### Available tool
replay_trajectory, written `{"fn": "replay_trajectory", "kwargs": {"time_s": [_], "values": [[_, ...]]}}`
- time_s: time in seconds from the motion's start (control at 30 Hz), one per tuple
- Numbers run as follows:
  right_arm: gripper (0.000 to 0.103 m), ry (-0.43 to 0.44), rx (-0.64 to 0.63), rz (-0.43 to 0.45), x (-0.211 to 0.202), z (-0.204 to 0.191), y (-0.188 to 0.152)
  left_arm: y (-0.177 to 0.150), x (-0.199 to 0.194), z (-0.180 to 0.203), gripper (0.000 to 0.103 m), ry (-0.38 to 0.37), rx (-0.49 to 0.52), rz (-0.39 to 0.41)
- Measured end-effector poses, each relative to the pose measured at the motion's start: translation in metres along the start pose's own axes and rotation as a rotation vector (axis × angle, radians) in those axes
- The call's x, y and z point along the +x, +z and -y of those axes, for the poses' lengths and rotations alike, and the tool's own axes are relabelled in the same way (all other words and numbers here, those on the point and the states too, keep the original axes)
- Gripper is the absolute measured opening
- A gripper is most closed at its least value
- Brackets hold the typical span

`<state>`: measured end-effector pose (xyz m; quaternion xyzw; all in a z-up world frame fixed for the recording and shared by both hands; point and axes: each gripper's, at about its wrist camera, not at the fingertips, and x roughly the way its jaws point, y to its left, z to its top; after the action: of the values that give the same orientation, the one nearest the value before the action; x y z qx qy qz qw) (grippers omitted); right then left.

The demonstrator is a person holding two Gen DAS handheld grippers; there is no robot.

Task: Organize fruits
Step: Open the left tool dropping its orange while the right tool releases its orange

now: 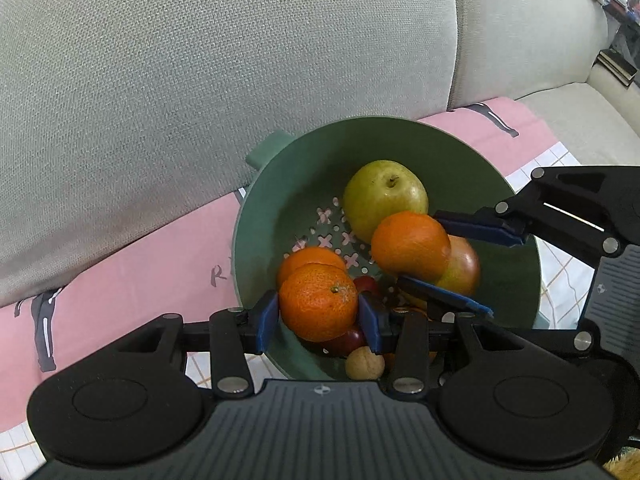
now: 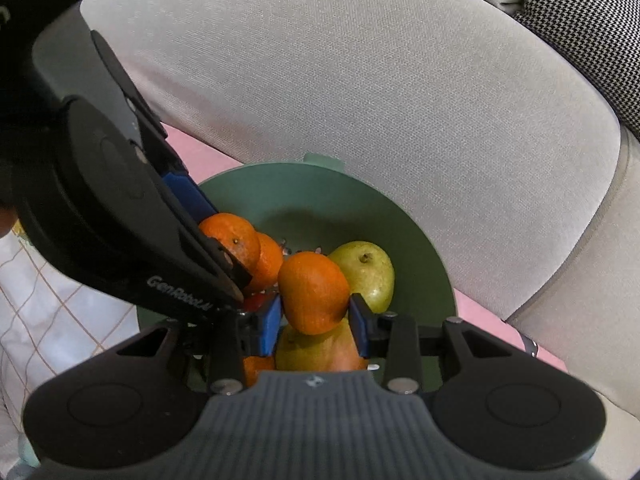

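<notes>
A green colander bowl [image 1: 280, 208] sits on a pink cloth and holds several fruits. My left gripper [image 1: 319, 317] is shut on a mandarin [image 1: 318, 306] over the bowl's near side. My right gripper [image 2: 316, 322] is shut on an orange [image 2: 313, 292]; the same orange [image 1: 410, 246] shows in the left wrist view between blue fingers [image 1: 476, 229]. A green pear [image 1: 384, 196] lies at the bowl's back. Another orange [image 1: 304, 258], a reddish apple [image 1: 464, 266], dark red small fruits [image 1: 348, 340] and a walnut [image 1: 364, 364] lie inside. The left gripper also shows in the right wrist view [image 2: 224, 240].
A grey sofa backrest [image 1: 200, 80] rises right behind the bowl. The pink cloth [image 1: 120, 272] covers the seat. A white checked cloth [image 1: 560, 268] lies to the right. A houndstooth cushion [image 2: 592, 32] sits at the far right. The two grippers are close together over the bowl.
</notes>
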<state>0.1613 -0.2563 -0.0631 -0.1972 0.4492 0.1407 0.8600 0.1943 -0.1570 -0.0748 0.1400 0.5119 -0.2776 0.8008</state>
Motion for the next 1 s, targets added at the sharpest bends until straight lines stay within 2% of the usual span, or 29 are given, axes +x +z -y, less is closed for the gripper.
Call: {"fn": "replay_trajectory", "kwargs": {"time_s": [0.17, 0.37, 0.43, 0.63, 0.77, 1.0], "values": [[0.029, 0.002, 0.004, -0.011, 0.001, 0.0, 0.002, 0.0, -0.001, 0.0, 0.052, 0.004, 0.004, -0.002], [0.03, -0.01, -0.001, -0.009, -0.006, 0.0, 0.003, 0.0, -0.009, 0.0, 0.058, 0.003, 0.001, 0.013], [0.031, -0.014, -0.004, -0.006, -0.01, -0.001, 0.004, -0.001, -0.015, 0.0, 0.063, 0.002, -0.001, 0.026], [0.049, -0.036, 0.001, 0.021, -0.028, -0.007, 0.008, -0.007, -0.044, -0.001, 0.066, 0.022, 0.02, 0.077], [0.059, -0.044, 0.033, 0.046, -0.044, -0.012, 0.011, -0.013, -0.069, -0.008, 0.066, 0.05, -0.002, 0.127], [0.079, -0.005, 0.19, 0.096, -0.075, -0.012, 0.021, -0.031, -0.126, -0.024, 0.067, 0.081, -0.075, 0.261]]}}
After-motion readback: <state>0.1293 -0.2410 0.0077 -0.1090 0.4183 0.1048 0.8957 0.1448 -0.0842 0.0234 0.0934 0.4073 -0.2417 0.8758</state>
